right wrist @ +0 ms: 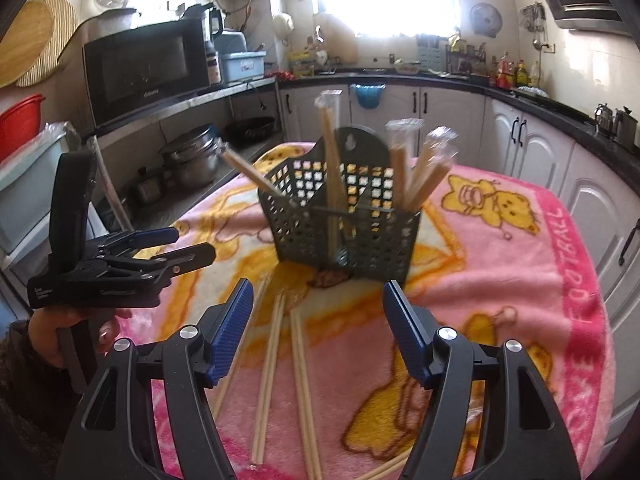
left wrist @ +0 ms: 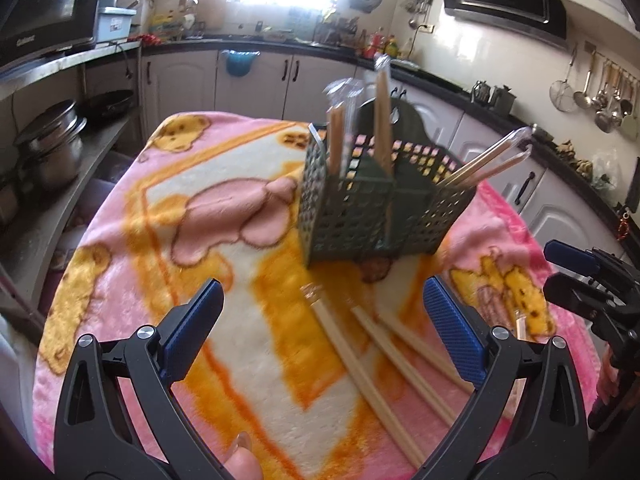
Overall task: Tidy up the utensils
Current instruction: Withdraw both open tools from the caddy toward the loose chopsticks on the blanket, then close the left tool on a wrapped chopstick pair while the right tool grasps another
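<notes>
A dark green perforated utensil basket (left wrist: 372, 208) (right wrist: 344, 224) stands on the pink blanket, holding several wrapped chopstick pairs (left wrist: 382, 120) (right wrist: 400, 168) upright or leaning. Loose chopsticks (left wrist: 376, 364) (right wrist: 276, 364) lie on the blanket in front of it. My left gripper (left wrist: 322, 318) is open above the blanket, the loose chopsticks lying between its blue pads, untouched. My right gripper (right wrist: 318, 322) is also open over the loose chopsticks, with nothing held. In the right wrist view the left gripper (right wrist: 188, 246) shows at the left, gripped by a hand (right wrist: 52, 332).
The pink cartoon blanket (left wrist: 224, 208) (right wrist: 520, 264) covers a table. Shelves with pots (left wrist: 52, 148) and a microwave (right wrist: 144, 64) stand to the left. Kitchen cabinets (left wrist: 256, 76) and a counter with bottles run behind. Hanging ladles (left wrist: 600, 92) are on the right wall.
</notes>
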